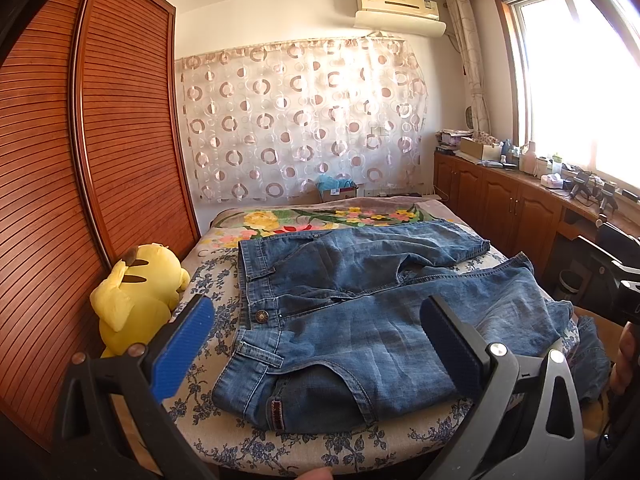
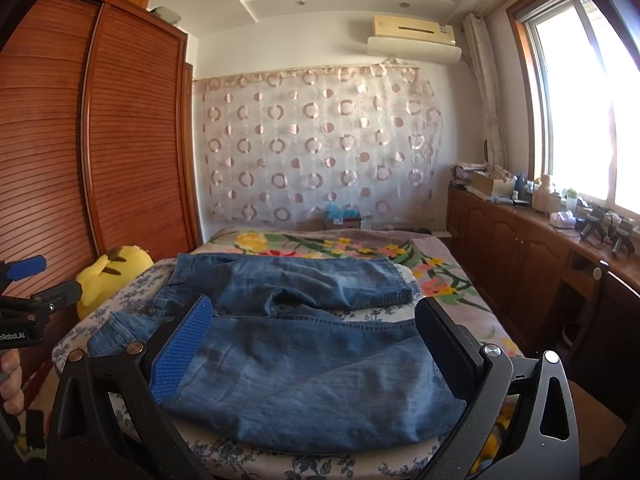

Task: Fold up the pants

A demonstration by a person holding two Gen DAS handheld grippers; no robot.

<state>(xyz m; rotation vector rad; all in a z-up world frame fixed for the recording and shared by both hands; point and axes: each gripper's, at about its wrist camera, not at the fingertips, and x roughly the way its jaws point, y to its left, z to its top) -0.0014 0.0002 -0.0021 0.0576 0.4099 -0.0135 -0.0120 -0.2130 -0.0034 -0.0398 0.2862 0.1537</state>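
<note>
on bed (image 1: 224, 440) jeans (image 1: 360, 320) flat; l gripper (image 1: 316, 344) & r gripper (image 2: 316, 344) both agape, empty; "nrobot.ai" tag.

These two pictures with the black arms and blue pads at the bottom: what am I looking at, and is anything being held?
No robot here: a person holds a two-finger gripper in each hand, and each gripper carries a wide-angle camera looking along its fingers. One picture comes from the left gripper, the other from the right gripper. The blue pads are the inner faces of the fingers. Both grippers are open and hold nothing; they hover above a pair of blue jeans spread out unfolded on the bed, legs pointing right. A yellow plush toy sits at the bed's left edge beside the wooden wardrobe. The job, folding the jeans, has not started.
</note>
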